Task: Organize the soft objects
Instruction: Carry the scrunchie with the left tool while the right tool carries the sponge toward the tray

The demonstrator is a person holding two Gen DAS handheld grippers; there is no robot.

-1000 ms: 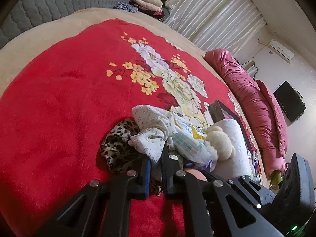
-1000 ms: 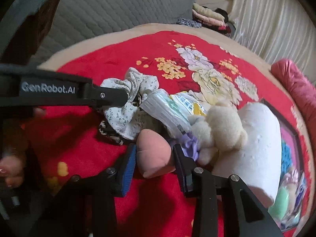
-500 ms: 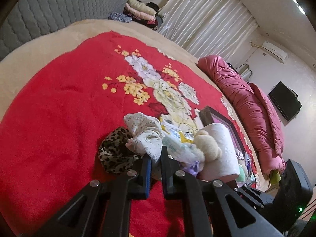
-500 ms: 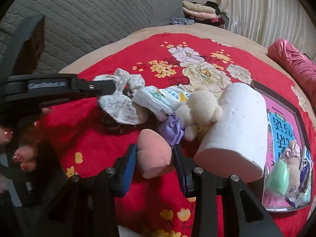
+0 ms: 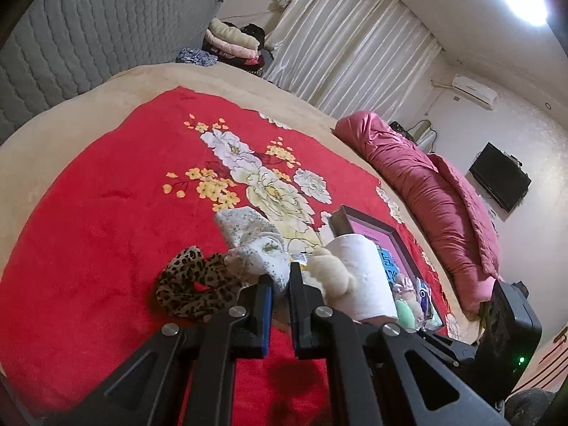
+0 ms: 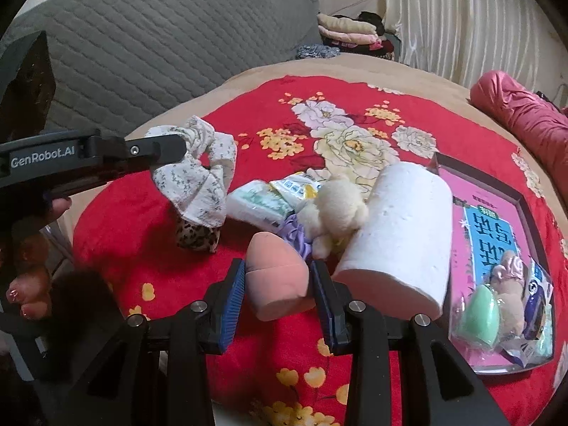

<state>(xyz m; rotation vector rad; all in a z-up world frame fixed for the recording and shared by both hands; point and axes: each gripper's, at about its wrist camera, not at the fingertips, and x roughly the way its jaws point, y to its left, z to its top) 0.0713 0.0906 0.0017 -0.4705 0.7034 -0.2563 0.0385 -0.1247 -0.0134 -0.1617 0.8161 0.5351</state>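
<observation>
The left gripper (image 6: 183, 149) is pinching the white floral scrunchie (image 6: 198, 177) in its closed jaws, holding it just above the leopard scrunchie (image 6: 197, 238) lying on the red blanket (image 6: 124, 220). The right gripper (image 6: 277, 280) is clamping the pink sponge (image 6: 277, 284) between its jaws, near the paper roll (image 6: 401, 234), plush toy (image 6: 337, 209) and tissue pack (image 6: 259, 206) beside the tray (image 6: 522, 198).

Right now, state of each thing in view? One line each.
left tongs: shut on floral scrunchie, lifted off the blanket
right tongs: shut on pink sponge
leopard scrunchie: lying on red blanket
paper roll: on its side
plush toy: leaning on the roll
tray: holds green sponge
</observation>
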